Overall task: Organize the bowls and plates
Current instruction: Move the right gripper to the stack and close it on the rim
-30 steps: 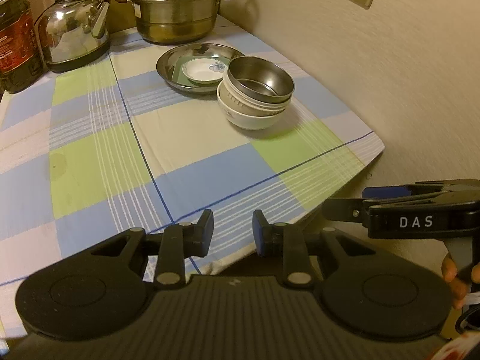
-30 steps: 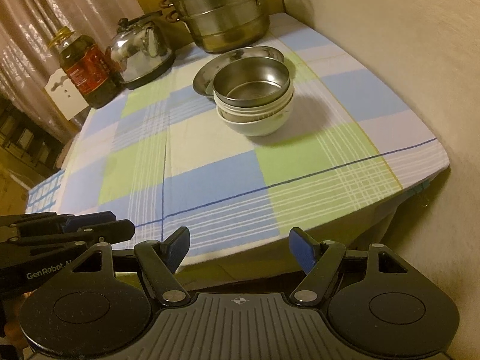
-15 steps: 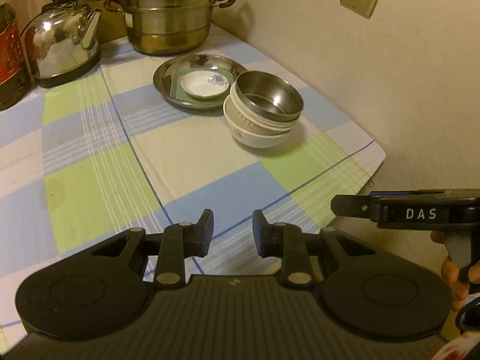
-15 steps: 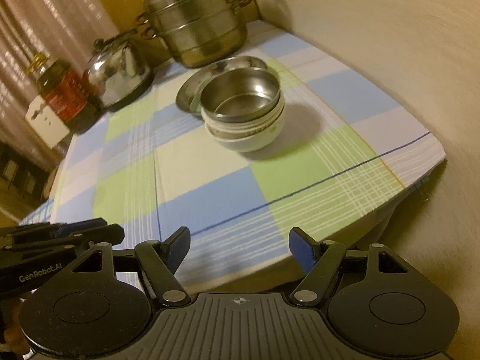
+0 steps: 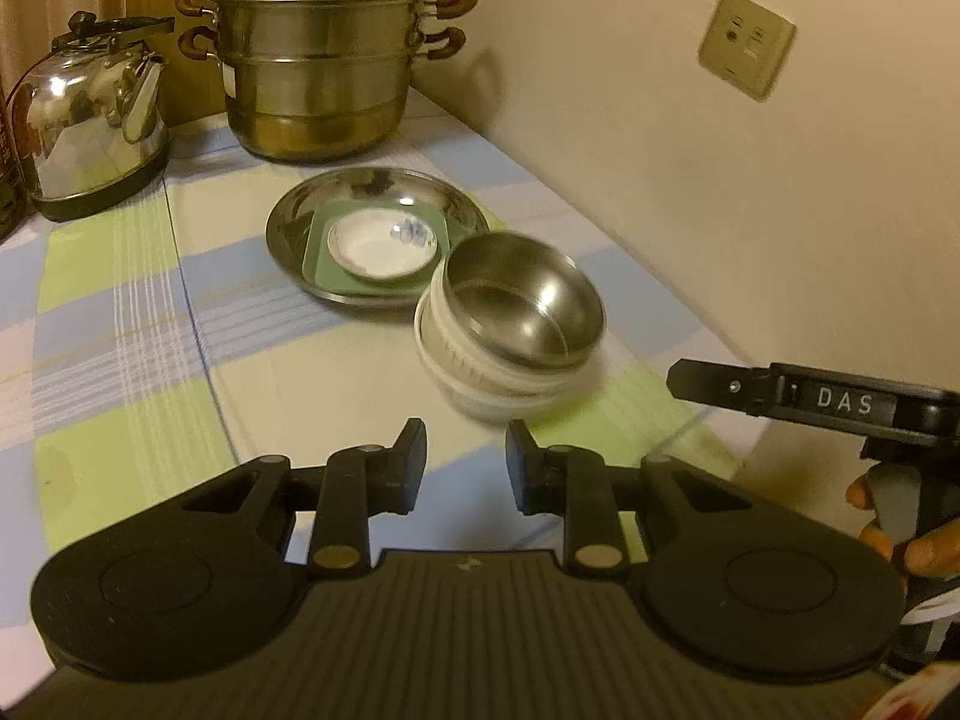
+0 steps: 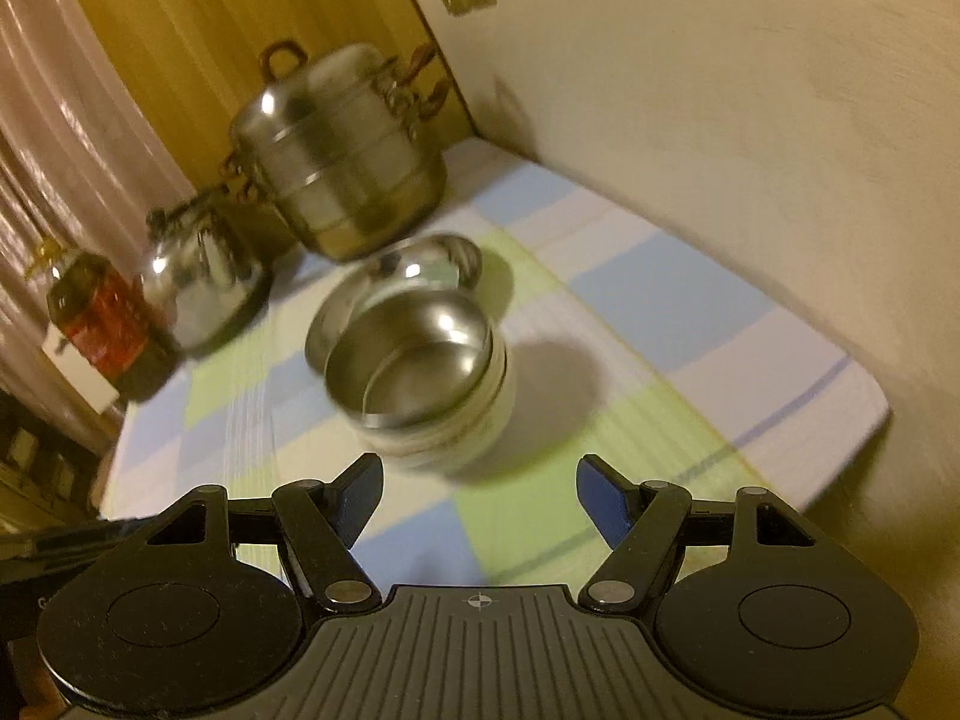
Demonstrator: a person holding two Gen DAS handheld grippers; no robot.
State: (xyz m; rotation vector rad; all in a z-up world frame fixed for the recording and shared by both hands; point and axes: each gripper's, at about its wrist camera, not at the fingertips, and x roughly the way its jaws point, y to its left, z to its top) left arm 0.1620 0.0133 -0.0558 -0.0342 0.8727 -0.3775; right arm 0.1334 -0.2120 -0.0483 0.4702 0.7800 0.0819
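A steel bowl (image 5: 525,306) sits nested on top of stacked white bowls (image 5: 480,384) on the checked tablecloth; the stack also shows in the right wrist view (image 6: 420,360). Behind it a steel plate (image 5: 300,228) holds a green square dish (image 5: 315,255) and a small white saucer (image 5: 384,243). My left gripper (image 5: 465,459) is open and empty, just short of the stack. My right gripper (image 6: 480,489) is open wide and empty, close in front of the stack; its body shows at the right of the left wrist view (image 5: 840,405).
A steel steamer pot (image 5: 318,60) and a kettle (image 5: 90,120) stand at the back. A bottle with a red label (image 6: 102,324) is at the far left. The wall (image 5: 720,180) runs along the right side, close to the table edge (image 6: 840,438).
Both grippers have moved forward toward the bowl stack, which now looms larger. The right gripper tilted as it advanced. Jaw openings are unchanged.
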